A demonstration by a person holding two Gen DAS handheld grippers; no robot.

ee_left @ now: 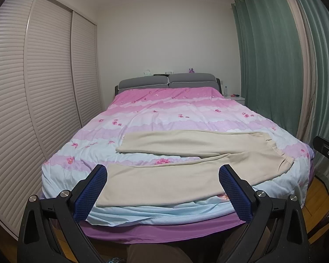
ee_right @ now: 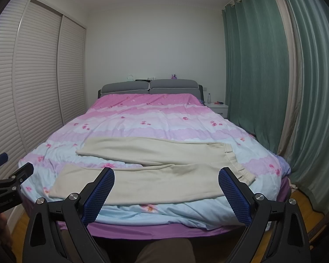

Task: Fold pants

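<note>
Cream pants (ee_left: pixel 186 151) lie flat across the foot of the bed, waistband to the right, both legs stretching left and spread apart in a V. They also show in the right wrist view (ee_right: pixel 155 164). My left gripper (ee_left: pixel 163 171) is open and empty, held off the bed's near edge in front of the near leg. My right gripper (ee_right: pixel 166 174) is open and empty, also in front of the near leg, closer to the waistband (ee_right: pixel 241 166). The right gripper's edge shows in the left wrist view (ee_left: pixel 326 149), and the left gripper's in the right wrist view (ee_right: pixel 11 182).
The bed (ee_left: pixel 164 114) has a pink, lilac and pale blue flowered duvet and a grey headboard (ee_left: pixel 167 81). White louvred wardrobe doors (ee_left: pixel 43 87) line the left. Green curtains (ee_left: pixel 274 65) hang on the right. A white nightstand (ee_right: pixel 217 107) holds a bottle. My knee shows below.
</note>
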